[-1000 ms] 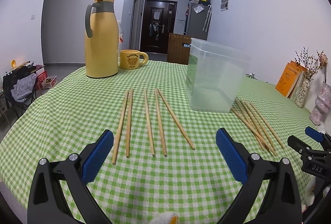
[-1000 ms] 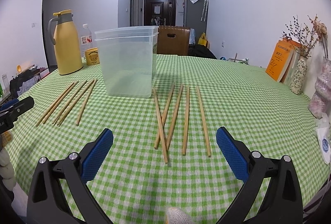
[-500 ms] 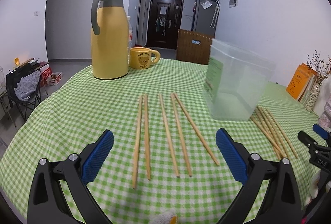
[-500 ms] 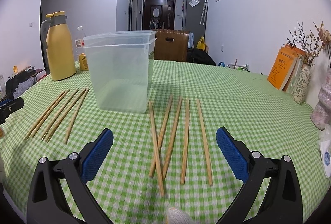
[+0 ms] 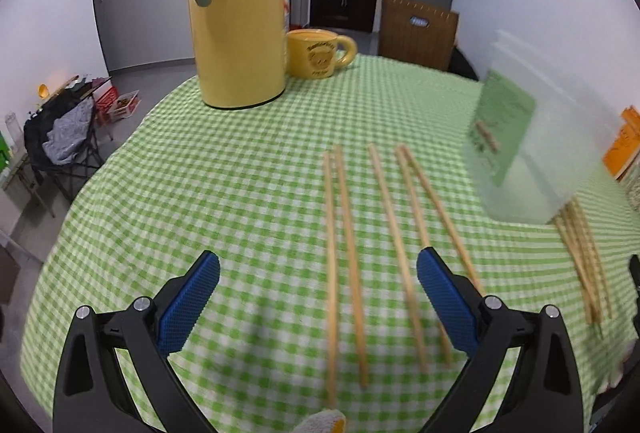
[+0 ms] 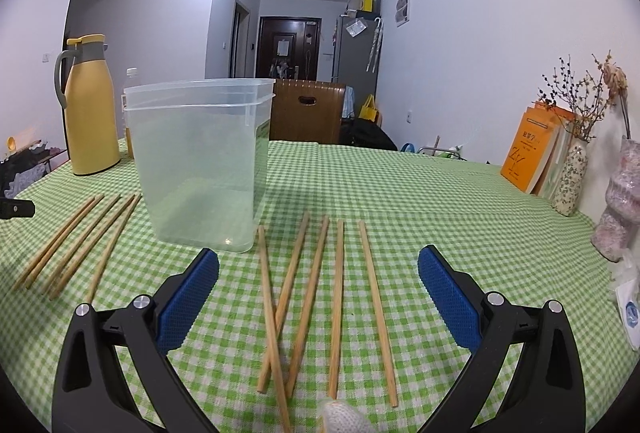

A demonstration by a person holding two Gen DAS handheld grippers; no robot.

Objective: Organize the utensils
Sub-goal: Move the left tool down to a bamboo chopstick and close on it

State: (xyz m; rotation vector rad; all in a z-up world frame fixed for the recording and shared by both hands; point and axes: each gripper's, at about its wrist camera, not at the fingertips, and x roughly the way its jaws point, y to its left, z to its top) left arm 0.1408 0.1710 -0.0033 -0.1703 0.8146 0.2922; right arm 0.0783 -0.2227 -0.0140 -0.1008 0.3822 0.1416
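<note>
Several wooden chopsticks lie side by side on the green checked tablecloth, and my left gripper hangs open just above them, its blue pads either side of the bundle. A second group of chopsticks lies under my right gripper, which is also open and empty; two of them cross. A clear plastic container stands upright and empty between the two groups; in the left wrist view it is at the right edge. The left group also shows at the left of the right wrist view.
A tall yellow thermos jug and a yellow mug stand at the table's far left. Orange books, a vase with dried flowers and a pink object line the right edge. The table's left edge drops off near a chair with clothes.
Both grippers have moved forward and down toward their chopstick groups. The left view has swung left. Jaws stay open; nothing was picked up.
</note>
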